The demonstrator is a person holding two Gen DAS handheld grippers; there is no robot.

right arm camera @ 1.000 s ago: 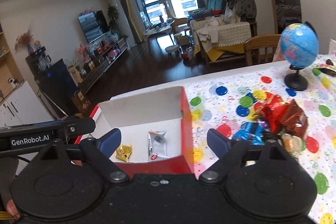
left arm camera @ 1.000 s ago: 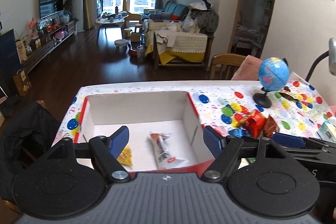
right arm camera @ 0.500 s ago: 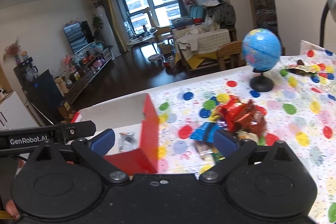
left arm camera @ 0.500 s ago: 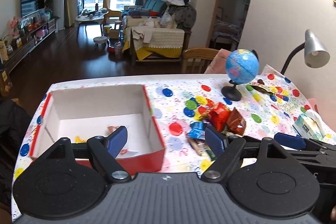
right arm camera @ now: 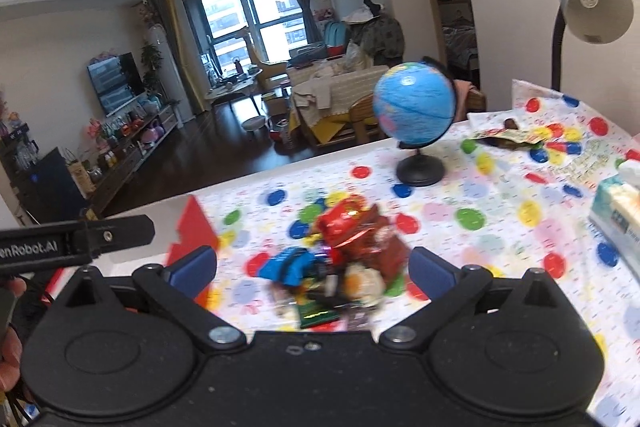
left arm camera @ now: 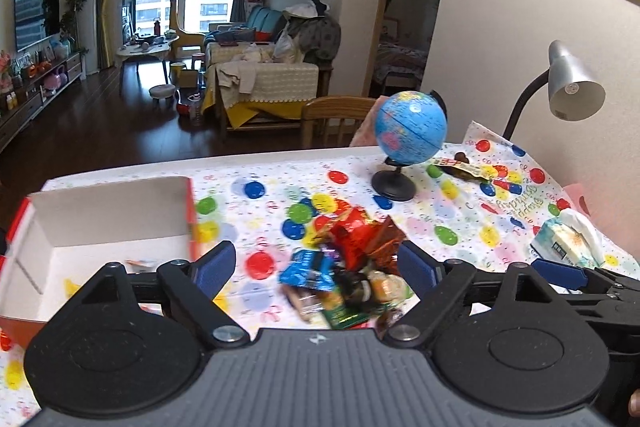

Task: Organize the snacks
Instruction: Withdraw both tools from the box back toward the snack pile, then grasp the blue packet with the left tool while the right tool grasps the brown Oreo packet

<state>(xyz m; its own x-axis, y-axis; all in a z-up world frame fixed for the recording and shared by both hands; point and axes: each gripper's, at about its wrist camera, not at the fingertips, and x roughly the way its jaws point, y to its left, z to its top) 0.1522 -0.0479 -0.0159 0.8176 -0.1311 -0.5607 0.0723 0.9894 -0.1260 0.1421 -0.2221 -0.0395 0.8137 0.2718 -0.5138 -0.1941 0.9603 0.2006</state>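
A pile of wrapped snacks [left arm camera: 348, 259], red, blue, green and brown, lies on the dotted tablecloth. My left gripper [left arm camera: 316, 263] hovers just short of it, jaws opening and holding nothing. The pile [right arm camera: 344, 251] also shows between the fingers of my right gripper [right arm camera: 313, 267], which stands wide open and empty. To the left sits the box [left arm camera: 108, 211], white inside and red outside, with an orange-printed wrapper [left arm camera: 140, 263] on its floor. The right wrist view shows only the box's red corner [right arm camera: 194, 231].
A blue globe [left arm camera: 410, 133] on a black stand is behind the pile, with a flat wrapper [left arm camera: 464, 167] beside it. A grey desk lamp [left arm camera: 572, 87] and a tissue pack [left arm camera: 568, 243] are at the right. A wooden chair [left arm camera: 336, 119] stands past the table's far edge.
Both grippers swept right from over the box to the snack pile. The fingers of both spread wider, and the box slid toward the left edge of both views.
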